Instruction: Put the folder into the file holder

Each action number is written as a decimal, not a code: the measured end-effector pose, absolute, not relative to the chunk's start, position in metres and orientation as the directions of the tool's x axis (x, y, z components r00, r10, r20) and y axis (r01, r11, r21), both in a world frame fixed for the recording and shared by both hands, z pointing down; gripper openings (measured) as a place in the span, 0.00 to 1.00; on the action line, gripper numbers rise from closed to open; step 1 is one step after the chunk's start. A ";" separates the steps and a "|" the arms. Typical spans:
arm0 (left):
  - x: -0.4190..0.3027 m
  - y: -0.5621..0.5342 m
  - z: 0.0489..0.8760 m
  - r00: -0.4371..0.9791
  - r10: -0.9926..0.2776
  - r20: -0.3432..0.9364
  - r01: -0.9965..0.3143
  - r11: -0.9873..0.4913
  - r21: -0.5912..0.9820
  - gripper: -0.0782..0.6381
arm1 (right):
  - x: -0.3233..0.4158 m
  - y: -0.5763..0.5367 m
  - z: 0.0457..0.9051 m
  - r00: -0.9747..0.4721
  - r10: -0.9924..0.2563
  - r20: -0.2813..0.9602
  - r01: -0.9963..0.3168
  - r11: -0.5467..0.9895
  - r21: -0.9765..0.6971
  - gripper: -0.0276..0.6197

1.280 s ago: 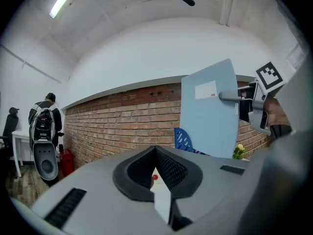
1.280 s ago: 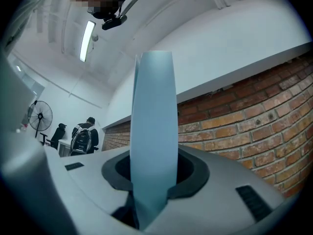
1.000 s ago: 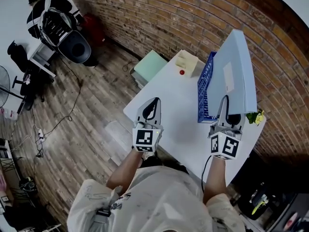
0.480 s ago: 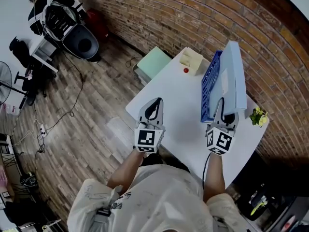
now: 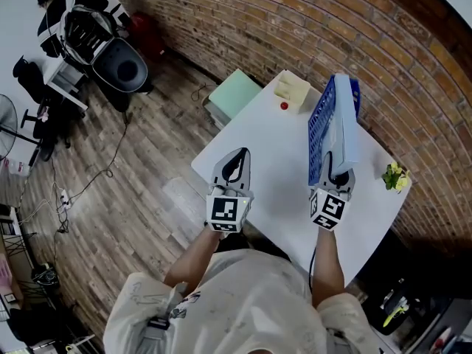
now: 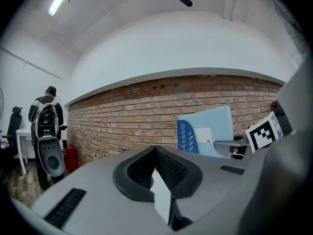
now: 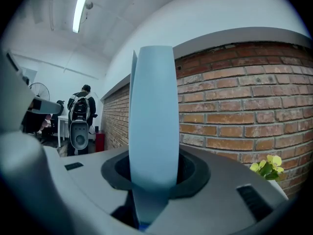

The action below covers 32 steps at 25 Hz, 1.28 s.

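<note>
A light blue folder (image 5: 343,127) stands on edge against the right side of the blue mesh file holder (image 5: 320,127) on the white table (image 5: 269,161). My right gripper (image 5: 338,172) is shut on the folder's near edge. In the right gripper view the folder (image 7: 151,111) rises between the jaws of that gripper (image 7: 151,182). The left gripper view shows the folder (image 6: 210,129) behind the holder's blue side (image 6: 187,137); its bottom edge is hidden. My left gripper (image 5: 236,155) hovers over the table's left part, shut with nothing in it (image 6: 155,153).
A pale yellow box (image 5: 292,91) and a small red object (image 5: 284,107) lie at the table's far corner. Yellow flowers (image 5: 394,175) sit at the right edge by the brick wall. A green cabinet (image 5: 234,98) stands beyond the table. A person with a backpack (image 5: 92,35) is far left.
My right gripper has come down with the folder, which now sits lower and close beside the file holder. The left gripper has stayed where it was.
</note>
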State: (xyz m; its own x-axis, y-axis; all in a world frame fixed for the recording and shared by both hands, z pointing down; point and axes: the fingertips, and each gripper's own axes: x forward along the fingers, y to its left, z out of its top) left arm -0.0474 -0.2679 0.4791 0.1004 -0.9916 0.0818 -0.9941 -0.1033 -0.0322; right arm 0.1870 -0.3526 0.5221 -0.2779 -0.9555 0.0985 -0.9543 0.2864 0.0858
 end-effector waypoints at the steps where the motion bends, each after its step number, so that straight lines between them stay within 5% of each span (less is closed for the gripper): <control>1: -0.047 -0.268 0.479 0.103 -0.991 0.081 -0.994 -0.106 -0.031 0.12 | 0.186 -0.352 0.525 -0.278 -0.955 0.108 -0.953 0.288 0.092 0.28; 22: -0.038 -0.271 0.478 0.136 -0.988 0.070 -0.990 -0.138 -0.023 0.12 | 0.183 -0.355 0.530 -0.292 -0.948 0.124 -0.947 0.305 0.102 0.33; 28: -0.041 -0.269 0.472 0.137 -0.989 0.059 -0.990 -0.139 -0.025 0.12 | 0.177 -0.353 0.528 -0.329 -0.928 0.175 -0.931 0.349 0.103 0.53; 32: -0.042 -0.270 0.467 0.143 -0.989 0.046 -0.989 -0.145 -0.022 0.12 | 0.184 -0.352 0.504 -0.311 -0.941 0.135 -0.941 0.325 0.095 0.58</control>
